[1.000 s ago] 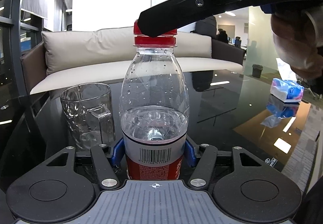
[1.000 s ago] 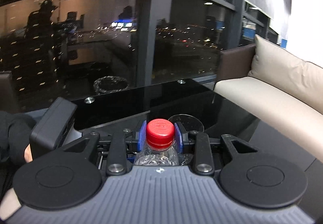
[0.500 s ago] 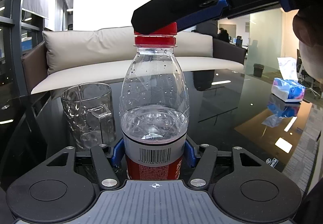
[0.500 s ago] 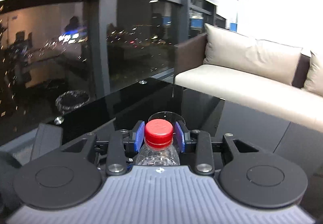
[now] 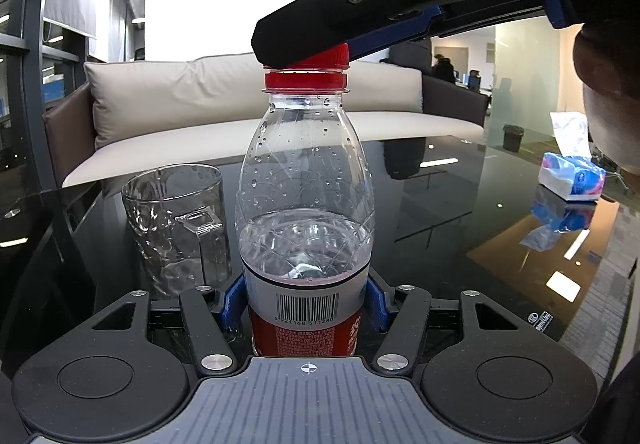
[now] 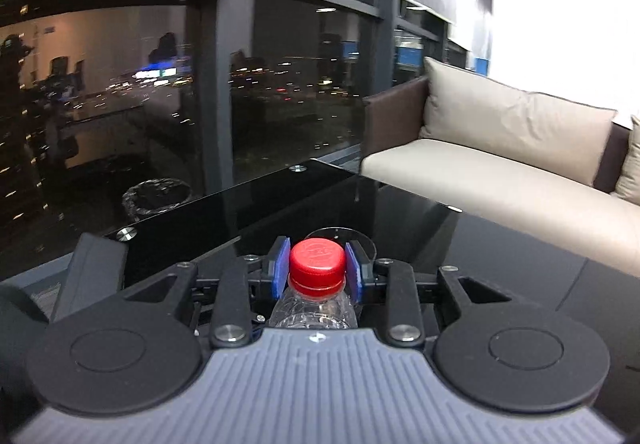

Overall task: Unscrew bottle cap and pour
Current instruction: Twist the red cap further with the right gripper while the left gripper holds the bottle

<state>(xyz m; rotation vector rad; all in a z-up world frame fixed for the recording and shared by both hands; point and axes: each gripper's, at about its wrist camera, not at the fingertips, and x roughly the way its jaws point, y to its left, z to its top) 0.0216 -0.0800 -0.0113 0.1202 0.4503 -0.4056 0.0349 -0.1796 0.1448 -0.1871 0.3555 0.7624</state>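
Left gripper [image 5: 306,308] clamps water bottle [image 5: 306,204] upright on bench [image 5: 460,212]; right gripper [image 6: 318,268] pinches red cap [image 6: 317,260], seemingly lifted slightly.

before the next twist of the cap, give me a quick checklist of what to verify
1. Left hand-held gripper clamps the bottle at its label: ok.
2. Right hand-held gripper has a blue pad on each side of the cap: ok.
3. Bottle upright on the table: ok.
4. Cap loosened from the ring below it: cannot tell.
5. Mug stands apart from the bottle, to its left: ok.
6. Water sits well below the neck: ok.
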